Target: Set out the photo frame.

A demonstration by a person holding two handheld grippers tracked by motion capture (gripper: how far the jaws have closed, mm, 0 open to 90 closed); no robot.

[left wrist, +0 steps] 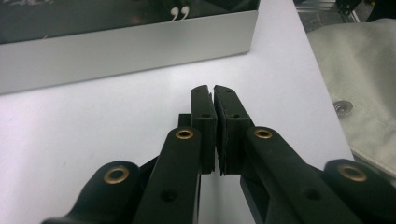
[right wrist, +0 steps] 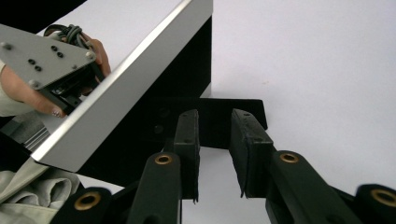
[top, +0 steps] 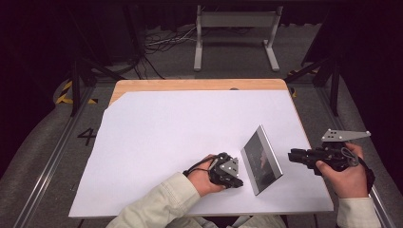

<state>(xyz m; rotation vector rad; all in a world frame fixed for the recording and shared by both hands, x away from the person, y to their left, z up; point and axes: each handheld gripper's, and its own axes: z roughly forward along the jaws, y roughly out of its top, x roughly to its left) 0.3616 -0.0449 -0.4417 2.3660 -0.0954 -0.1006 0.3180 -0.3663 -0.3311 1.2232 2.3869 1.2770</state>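
A picture frame (top: 261,159) with a silver rim and dark glass stands tilted on the white sheet (top: 166,133), near the front right. My left gripper (top: 237,183) lies low just left of the frame's front corner. In the left gripper view its jaws (left wrist: 214,91) are all but together, with only a thin slit and nothing between them, a short way from the silver rim (left wrist: 126,51). My right gripper (top: 292,156) hovers to the right, pointing at the frame's back. In the right gripper view it (right wrist: 215,114) is open and empty before the black back stand (right wrist: 243,109).
The sheet covers a wooden table (top: 190,84) and is bare to the left and back. A grey metal stand (top: 235,33) and cables lie on the floor beyond. A light sleeve (left wrist: 359,70) lies to the right in the left gripper view. The right table edge is close to my right hand.
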